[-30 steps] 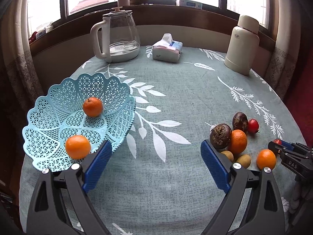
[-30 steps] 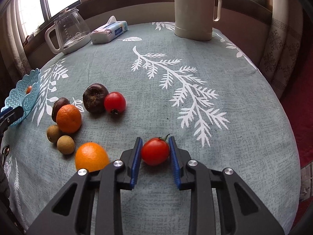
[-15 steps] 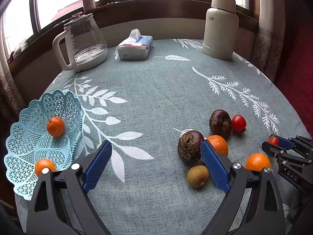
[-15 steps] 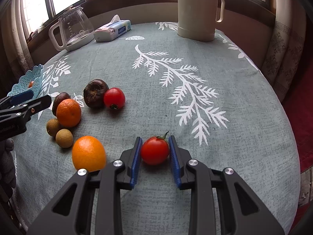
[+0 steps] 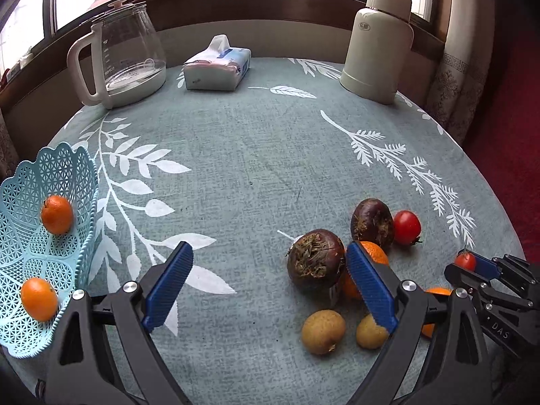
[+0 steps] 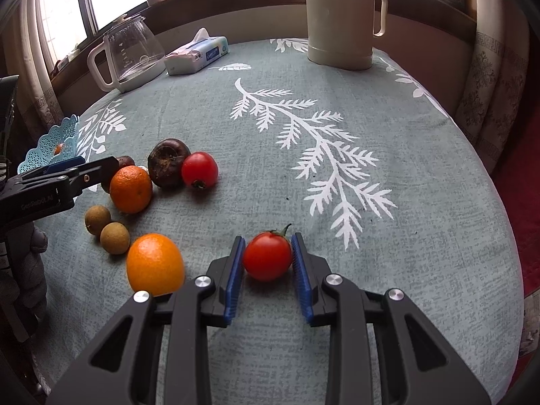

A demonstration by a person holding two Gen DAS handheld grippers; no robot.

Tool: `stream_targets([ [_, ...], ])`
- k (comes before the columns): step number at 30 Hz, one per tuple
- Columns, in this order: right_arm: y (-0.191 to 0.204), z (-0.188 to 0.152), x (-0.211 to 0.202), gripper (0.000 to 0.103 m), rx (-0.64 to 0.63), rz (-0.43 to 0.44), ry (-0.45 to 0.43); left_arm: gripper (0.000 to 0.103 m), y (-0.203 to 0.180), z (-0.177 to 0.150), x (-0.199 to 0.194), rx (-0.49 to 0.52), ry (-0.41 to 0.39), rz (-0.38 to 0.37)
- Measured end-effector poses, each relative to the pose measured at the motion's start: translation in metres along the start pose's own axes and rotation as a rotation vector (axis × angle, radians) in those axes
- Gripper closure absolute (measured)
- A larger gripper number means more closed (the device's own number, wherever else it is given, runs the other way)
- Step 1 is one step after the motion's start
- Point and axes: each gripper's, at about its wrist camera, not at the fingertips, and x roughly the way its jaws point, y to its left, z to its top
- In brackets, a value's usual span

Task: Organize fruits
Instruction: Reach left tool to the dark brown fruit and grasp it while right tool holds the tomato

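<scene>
I am pinching the tomato (image 6: 267, 260) in my right jaws, on the surface. My left jaws are gaping, the dark fruit (image 5: 316, 260) lying just inside their right pad.

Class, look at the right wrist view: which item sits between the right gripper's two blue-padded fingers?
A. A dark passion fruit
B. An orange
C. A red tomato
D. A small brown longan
C: the right gripper has its blue pads closed against both sides of the red tomato, while the orange lies beside it on the tablecloth.
</scene>
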Motion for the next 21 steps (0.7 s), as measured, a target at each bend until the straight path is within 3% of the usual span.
stream_targets([
  [6,-0.002,0.0,-0.001,0.075,0.01,0.013,-0.002,0.008,0.015,0.001,-0.002,-0.046,-0.003,0.001],
  [13,-0.004,0.0,0.0,0.075,0.02,0.024,-0.004,0.008,0.031,0.004,-0.012,-0.024,-0.038,0.219],
  [21,-0.004,0.0,0.0,0.075,0.021,0.025,-0.004,0.008,0.021,-0.003,-0.007,-0.003,-0.025,0.174],
])
